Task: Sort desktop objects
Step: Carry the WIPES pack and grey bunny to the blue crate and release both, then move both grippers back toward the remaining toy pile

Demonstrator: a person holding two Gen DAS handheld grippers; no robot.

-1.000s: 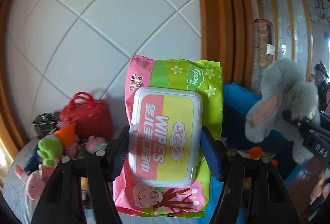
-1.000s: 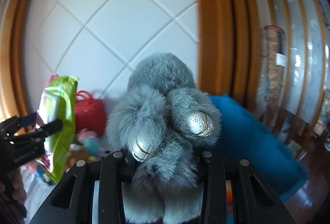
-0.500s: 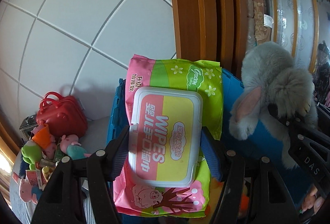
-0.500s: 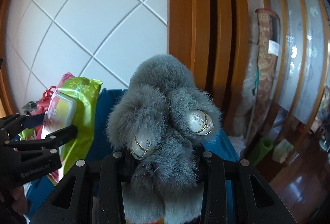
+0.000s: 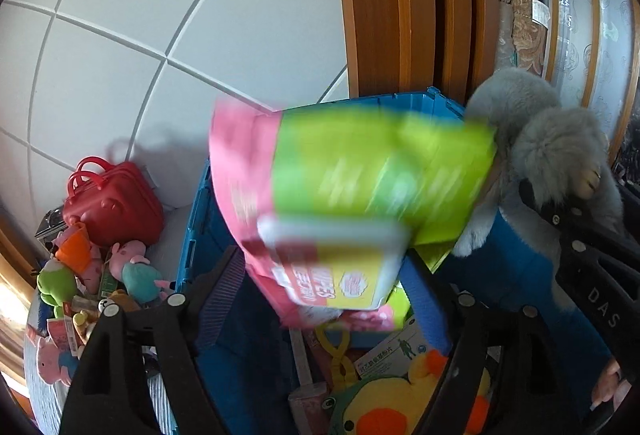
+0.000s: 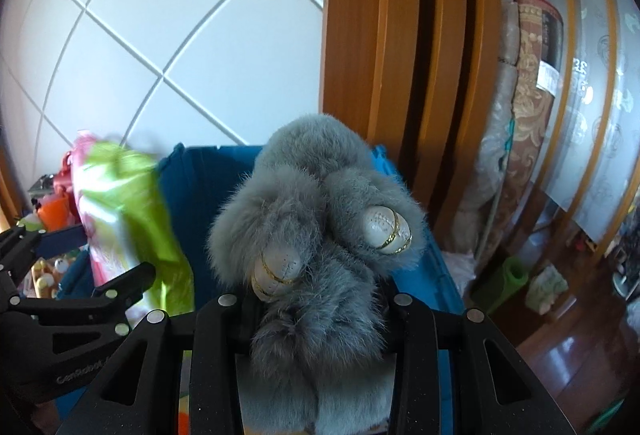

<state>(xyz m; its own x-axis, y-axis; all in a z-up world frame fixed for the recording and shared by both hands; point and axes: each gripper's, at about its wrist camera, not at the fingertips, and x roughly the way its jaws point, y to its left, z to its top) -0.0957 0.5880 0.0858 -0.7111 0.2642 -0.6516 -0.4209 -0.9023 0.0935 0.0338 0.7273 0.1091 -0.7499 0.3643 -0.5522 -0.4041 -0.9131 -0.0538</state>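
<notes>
wipes (image 5: 352, 195) blur over the blue bin (image 5: 520, 267), free between the spread left hand-held gripper (image 5: 320, 299); right hand-held gripper (image 6: 316, 309) clamps the grey plush (image 6: 320, 219).

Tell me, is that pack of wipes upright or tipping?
Tipping. The wipes pack is motion-blurred, leaning forward over the blue bin, between the left claw's spread fingers.

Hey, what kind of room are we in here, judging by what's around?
Probably a room in a home, maybe a child's play corner. A blue storage bin holds toys, more soft toys lie heaped beside a red toy suitcase, and there is a padded white wall panel with wooden trim.
</notes>
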